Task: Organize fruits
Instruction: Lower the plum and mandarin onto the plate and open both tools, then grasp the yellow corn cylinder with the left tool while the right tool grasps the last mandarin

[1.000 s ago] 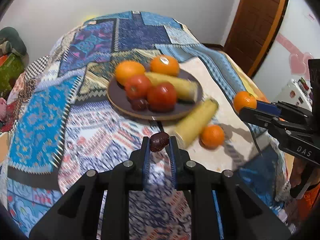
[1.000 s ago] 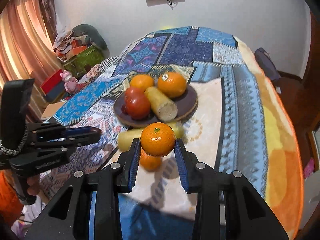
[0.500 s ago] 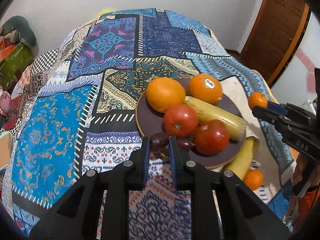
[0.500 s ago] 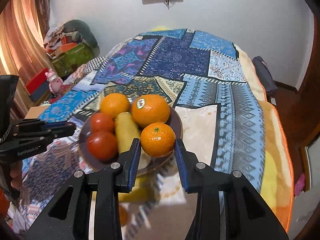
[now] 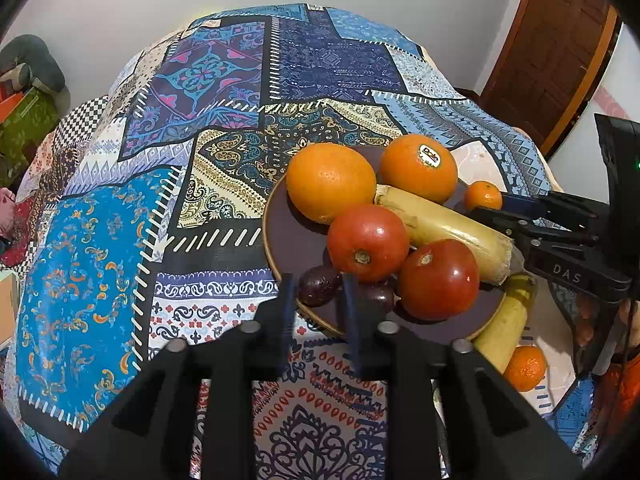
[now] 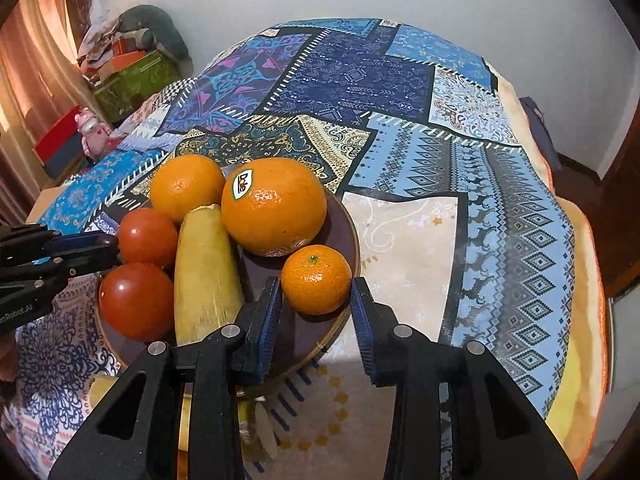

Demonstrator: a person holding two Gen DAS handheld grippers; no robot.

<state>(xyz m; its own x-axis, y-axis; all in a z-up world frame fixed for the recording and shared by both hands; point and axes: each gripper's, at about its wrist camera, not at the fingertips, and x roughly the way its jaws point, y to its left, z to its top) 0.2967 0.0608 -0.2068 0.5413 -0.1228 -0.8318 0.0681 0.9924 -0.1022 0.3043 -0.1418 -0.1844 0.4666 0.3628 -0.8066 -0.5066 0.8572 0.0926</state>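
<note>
A dark round plate (image 5: 280, 248) (image 6: 344, 216) on the patchwork cloth holds two big oranges (image 5: 331, 182), two tomatoes (image 5: 368, 243), a banana piece (image 5: 444, 228) and a dark plum (image 5: 376, 295). My left gripper (image 5: 316, 300) has its jaws parted around a second dark plum (image 5: 319, 285) that rests at the plate's near rim. My right gripper (image 6: 316, 300) has its jaws slightly apart around a small mandarin (image 6: 316, 279) that sits on the plate's right side. The right gripper also shows in the left wrist view (image 5: 486, 206).
Another banana (image 5: 502, 328) and a small mandarin (image 5: 524, 368) lie on the cloth to the right of the plate. A wooden door (image 5: 548, 44) stands at the back right. Boxes and clutter (image 6: 132, 72) sit off the table's left side.
Both grippers moved forward over the plate and lowered their fruits. The left jaws opened off the plum; the right jaws loosened around the mandarin, which now rests on the plate.
</note>
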